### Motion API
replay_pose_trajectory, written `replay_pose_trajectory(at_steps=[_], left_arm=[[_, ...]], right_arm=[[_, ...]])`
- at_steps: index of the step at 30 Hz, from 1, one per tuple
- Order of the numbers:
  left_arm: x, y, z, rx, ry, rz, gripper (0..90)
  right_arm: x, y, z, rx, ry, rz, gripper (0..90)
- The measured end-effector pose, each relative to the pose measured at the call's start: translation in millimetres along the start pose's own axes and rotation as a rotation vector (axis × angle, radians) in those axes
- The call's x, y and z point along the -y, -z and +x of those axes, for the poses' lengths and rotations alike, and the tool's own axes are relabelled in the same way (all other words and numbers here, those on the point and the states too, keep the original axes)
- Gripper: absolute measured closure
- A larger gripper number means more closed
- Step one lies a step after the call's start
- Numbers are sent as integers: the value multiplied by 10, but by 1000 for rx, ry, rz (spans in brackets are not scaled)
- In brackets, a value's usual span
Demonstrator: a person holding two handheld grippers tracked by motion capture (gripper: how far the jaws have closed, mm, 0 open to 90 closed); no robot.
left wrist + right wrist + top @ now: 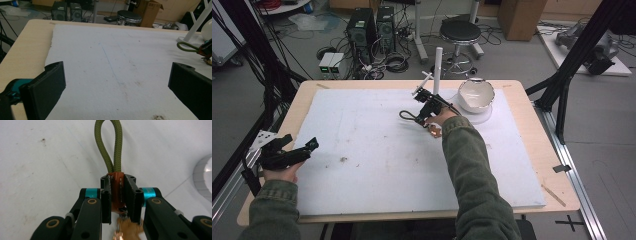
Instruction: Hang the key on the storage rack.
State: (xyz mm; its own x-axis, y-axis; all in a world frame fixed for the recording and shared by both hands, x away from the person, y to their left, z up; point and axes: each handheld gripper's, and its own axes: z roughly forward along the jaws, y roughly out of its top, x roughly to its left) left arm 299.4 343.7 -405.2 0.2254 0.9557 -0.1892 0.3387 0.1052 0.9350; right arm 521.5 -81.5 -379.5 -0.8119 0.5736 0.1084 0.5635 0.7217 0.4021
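Observation:
An olive-green cord loop comes out of an orange-brown sleeve. My right gripper is shut on that sleeve, one pad pressing each side. A copper-coloured piece hangs below the jaws. In the high view the right gripper is above the white board near the back, and the cord loop sticks out to its left. My left gripper is at the table's left edge, jaws wide apart with nothing between them. From the left gripper I see the cord loop far right.
A white foam board covers most of the wooden table. At the back right a white bowl rests on a round white base beside an upright white post. A stool and computer cases stand on the floor beyond.

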Motion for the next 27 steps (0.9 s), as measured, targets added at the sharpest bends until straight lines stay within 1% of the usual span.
replay_pose_trajectory(at_steps=[2, 5, 6, 9, 11, 12, 16, 23, 27], left_arm=[[0, 0, 0, 0, -1, 1, 17], [-1, 1, -1, 1, -2, 1, 17], [-1, 2, -2, 1, -1, 0, 17], [-1, 1, -3, 1, -2, 0, 17], [-1, 1, -4, 2, -2, 1, 17], [-1, 1, -4, 2, -2, 1, 17], [-2, 2, -5, 1, 0, -1, 17], [-2, 0, -5, 0, 3, -4, 17], [-4, -1, -8, 5, 9, -8, 17]], right_arm=[[19, 64, -1, -1, 7, -12, 771], [43, 167, 11, -6, -8, -39, 771], [52, 208, 12, -6, -3, -49, 770], [65, 285, 39, -4, -2, -79, 770], [71, 332, 64, 2, 2, -89, 770], [75, 352, 70, 4, 12, -99, 770], [95, 448, 103, 5, 10, -122, 769], [149, 641, 134, 0, 11, -185, 769], [179, 731, 155, -3, 11, -204, 769]])
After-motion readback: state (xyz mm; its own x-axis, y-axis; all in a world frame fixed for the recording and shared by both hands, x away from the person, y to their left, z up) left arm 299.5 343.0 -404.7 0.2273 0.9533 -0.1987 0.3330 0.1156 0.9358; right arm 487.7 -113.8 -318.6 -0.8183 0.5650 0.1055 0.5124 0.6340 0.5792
